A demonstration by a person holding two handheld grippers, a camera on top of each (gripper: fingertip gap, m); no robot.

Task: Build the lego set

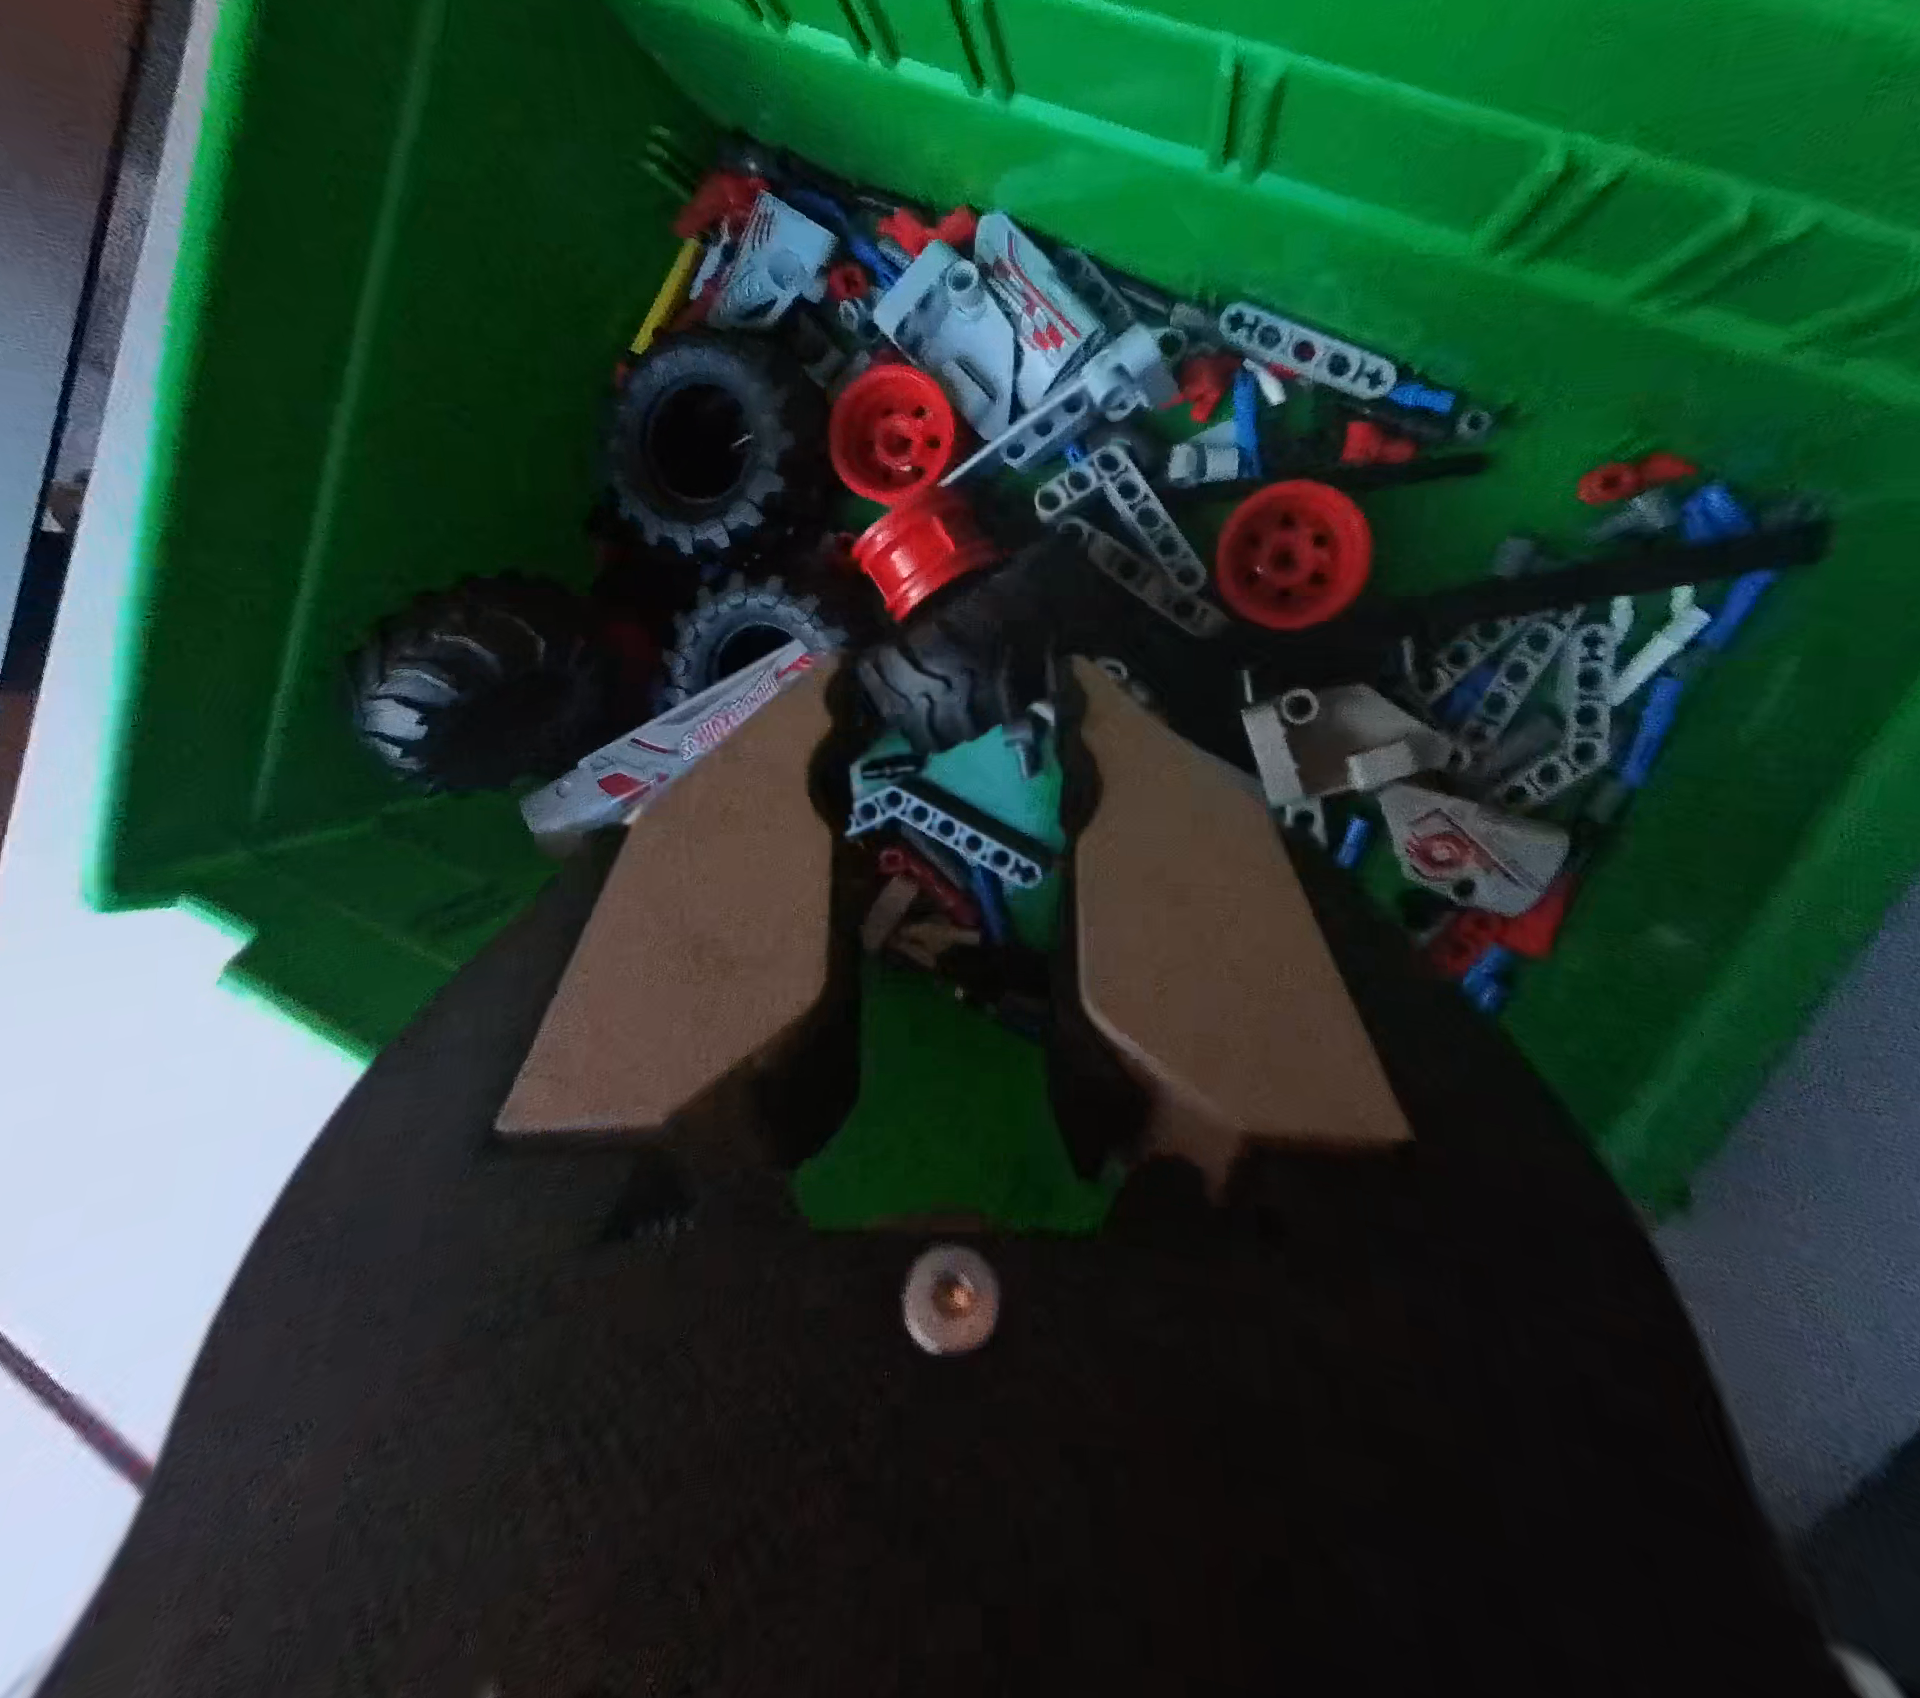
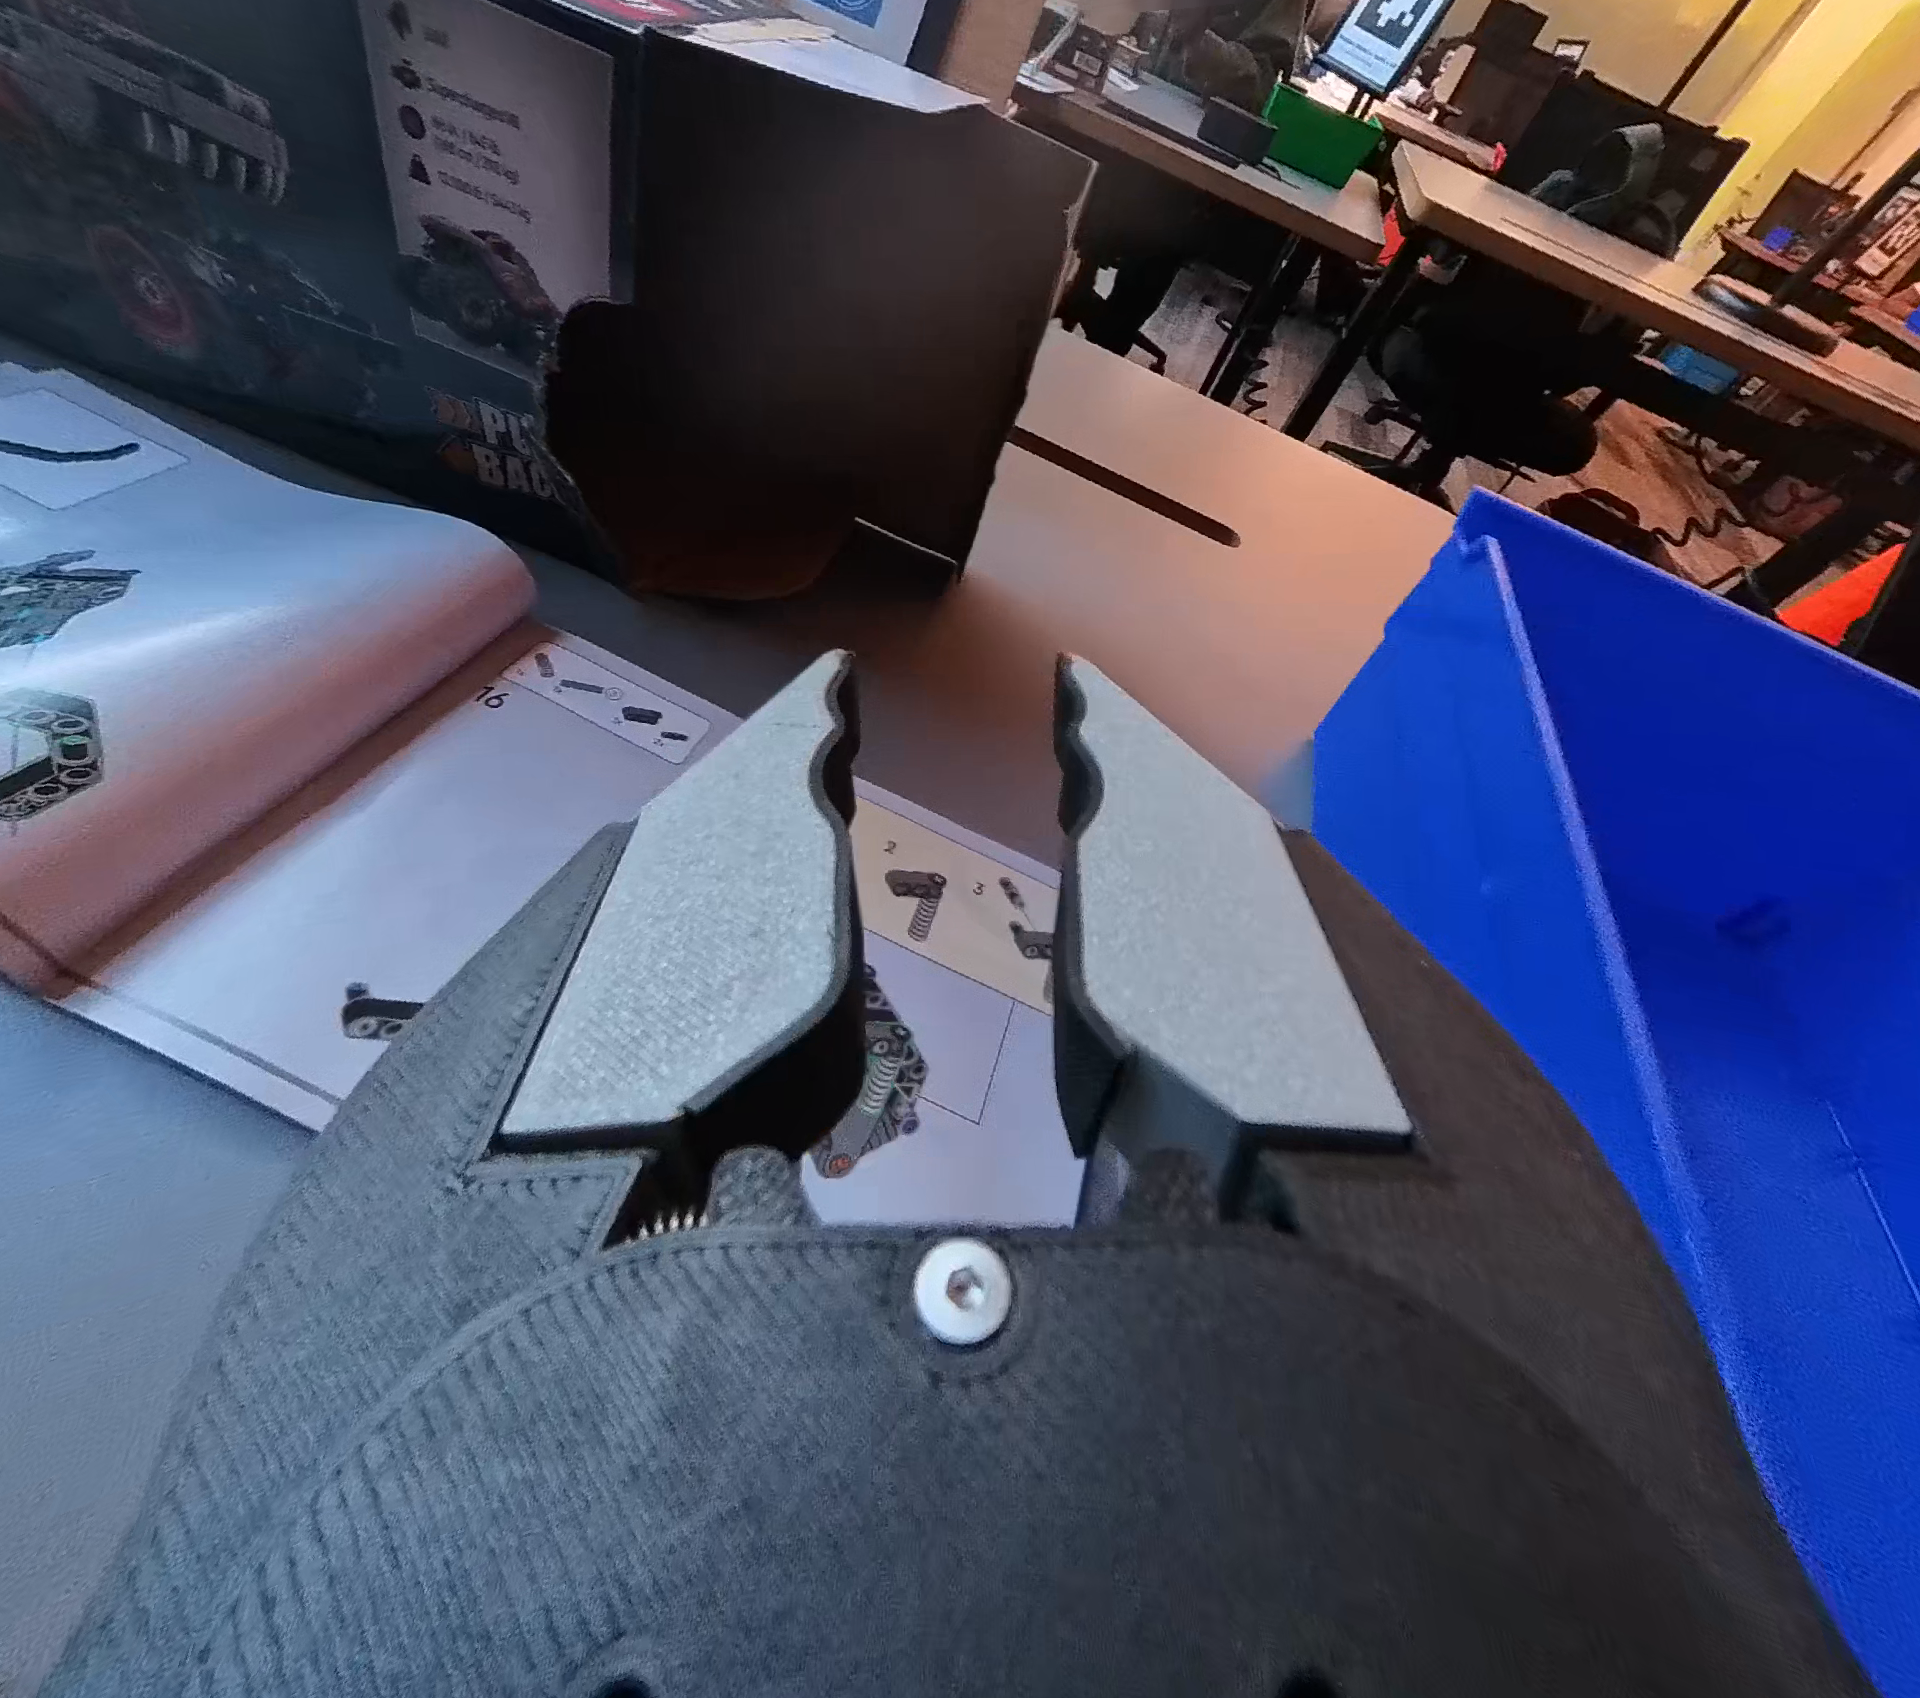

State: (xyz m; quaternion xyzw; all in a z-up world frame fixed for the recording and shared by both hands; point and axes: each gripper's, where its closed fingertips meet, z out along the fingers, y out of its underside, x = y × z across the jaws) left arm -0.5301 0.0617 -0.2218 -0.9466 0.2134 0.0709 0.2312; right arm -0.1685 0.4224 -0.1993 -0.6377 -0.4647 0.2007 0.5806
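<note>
Fingers of the left gripper (image 1: 951,692) hang spread over the green bin (image 1: 436,298), likely choosing among loose lego pieces (image 1: 1039,422) heaped toward its far wall, while the right gripper (image 2: 956,692), spread and empty, waits above the open manual (image 2: 312,817).

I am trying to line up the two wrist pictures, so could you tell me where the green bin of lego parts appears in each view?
Left wrist view: the green bin fills most of the picture, tilted, with the open left gripper over the parts heap inside it.
Right wrist view: that bin is not in it; the open right gripper hangs over the instruction booklet, blue bin on the right.
Shared landmark: none certain; at most the grey tabletop.
</note>
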